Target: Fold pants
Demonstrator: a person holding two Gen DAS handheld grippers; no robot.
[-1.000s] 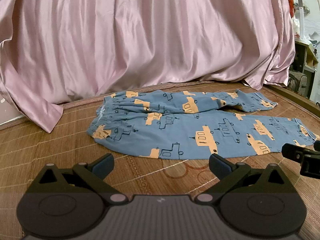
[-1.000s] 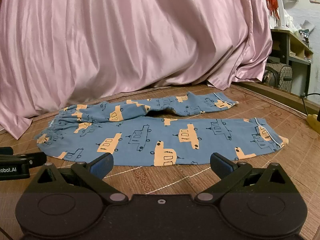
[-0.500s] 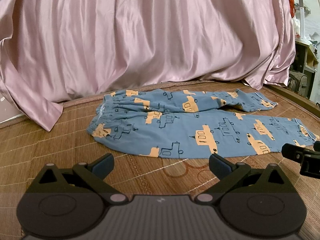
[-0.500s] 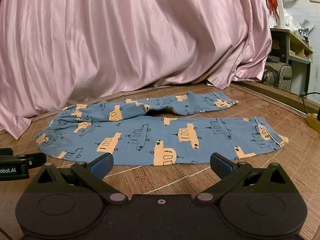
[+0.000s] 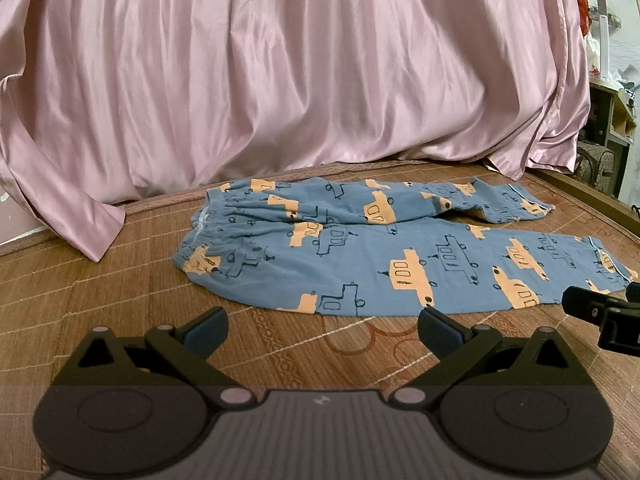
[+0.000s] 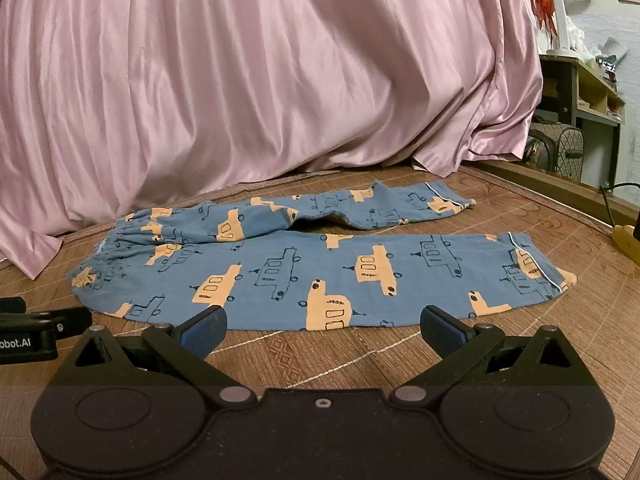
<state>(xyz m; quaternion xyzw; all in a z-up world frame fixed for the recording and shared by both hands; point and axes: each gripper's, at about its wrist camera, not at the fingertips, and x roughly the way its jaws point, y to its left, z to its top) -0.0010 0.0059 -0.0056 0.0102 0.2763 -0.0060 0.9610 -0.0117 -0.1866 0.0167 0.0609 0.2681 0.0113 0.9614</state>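
Blue pants (image 5: 360, 256) printed with orange and outlined cars lie spread flat on a woven mat (image 5: 120, 280), waistband to the left, both legs stretched to the right and slightly apart. The right wrist view shows the same pants (image 6: 320, 276) with the cuffs at the right. My left gripper (image 5: 322, 328) hovers open just in front of the near leg's edge, holding nothing. My right gripper (image 6: 324, 330) is likewise open and empty, close to the near leg's hem side. Each gripper's tip shows at the edge of the other's view.
A pink satin sheet (image 5: 300, 72) hangs down behind the pants and drapes onto the mat at the left. A wooden frame edge (image 6: 560, 184) runs along the right, with shelves and a wire basket (image 6: 568, 148) beyond. A yellow object (image 6: 628, 240) lies at the far right.
The left wrist view has drifted slightly lower and nearer, so the pants sit a little higher in frame. The right gripper has hardly moved. Both stay open.
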